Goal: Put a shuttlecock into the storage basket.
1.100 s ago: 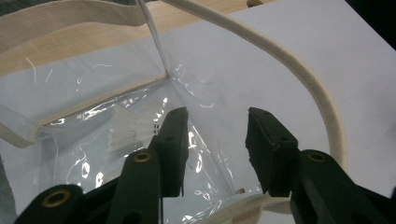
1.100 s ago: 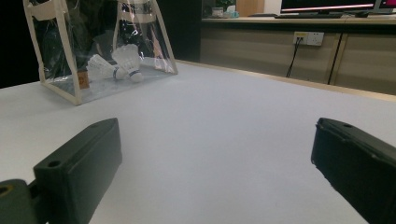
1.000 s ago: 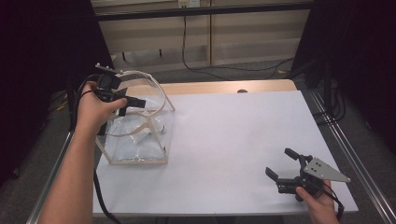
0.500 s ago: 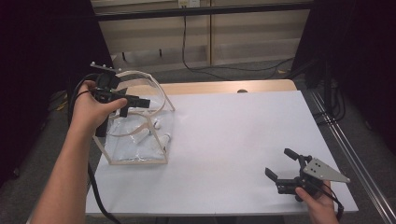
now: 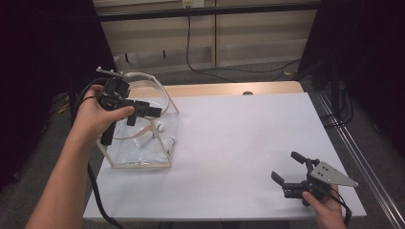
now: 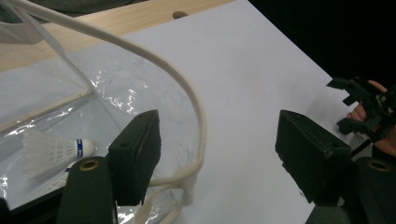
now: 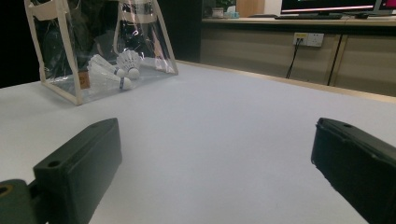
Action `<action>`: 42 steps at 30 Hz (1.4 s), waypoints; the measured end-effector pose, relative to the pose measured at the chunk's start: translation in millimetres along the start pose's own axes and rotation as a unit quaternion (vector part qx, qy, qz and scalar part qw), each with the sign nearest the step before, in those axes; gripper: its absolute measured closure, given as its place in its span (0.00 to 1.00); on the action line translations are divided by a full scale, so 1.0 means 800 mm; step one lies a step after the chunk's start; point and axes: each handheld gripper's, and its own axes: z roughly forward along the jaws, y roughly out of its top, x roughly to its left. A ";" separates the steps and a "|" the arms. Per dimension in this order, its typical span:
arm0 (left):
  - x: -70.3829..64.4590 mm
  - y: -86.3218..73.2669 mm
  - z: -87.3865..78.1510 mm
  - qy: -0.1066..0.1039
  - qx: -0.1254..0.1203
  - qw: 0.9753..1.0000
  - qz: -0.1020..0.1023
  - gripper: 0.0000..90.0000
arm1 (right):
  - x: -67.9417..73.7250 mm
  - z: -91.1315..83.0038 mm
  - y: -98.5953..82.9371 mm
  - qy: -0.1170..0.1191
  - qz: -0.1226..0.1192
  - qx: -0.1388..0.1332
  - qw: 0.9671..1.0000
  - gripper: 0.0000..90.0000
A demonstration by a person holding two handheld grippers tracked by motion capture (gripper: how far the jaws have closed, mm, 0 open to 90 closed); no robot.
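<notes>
Holding my left hand-held gripper (image 5: 143, 110) over the clear bag (image 5: 143, 143) at the left end of the table (image 5: 239, 138); jaws released, nothing gripped.

From the left gripper view I see the bag's cream handle (image 6: 187, 93) arching up between the two spread jaws, passing just beside the left one; I cannot tell whether it touches. A white shuttlecock (image 6: 51, 149) lies inside the bag on its bottom, cork end toward the jaw. From the right gripper view I count shuttlecocks (image 7: 114, 70) clustered together in the bag, which stands upright on its cream-edged base. My right hand-held gripper (image 5: 292, 172) sits low at the near right corner of the table, well apart from the bag, jaws wide and empty, pointing across the white surface toward it.
</notes>
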 end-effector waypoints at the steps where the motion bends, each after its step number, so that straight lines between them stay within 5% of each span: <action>1: -0.001 -0.001 0.000 -0.002 -0.002 1.000 0.002 0.33 | 0.001 0.000 0.000 0.001 0.002 -0.001 1.000 0.02; 20: -0.009 -0.022 0.001 -0.058 -0.018 0.998 0.033 0.22 | -0.001 -0.001 -0.001 -0.003 0.000 0.001 1.000 0.02; 42: -0.018 -0.042 0.009 -0.084 -0.029 0.994 0.068 0.12 | -0.001 -0.002 -0.001 -0.004 -0.001 0.001 1.000 0.02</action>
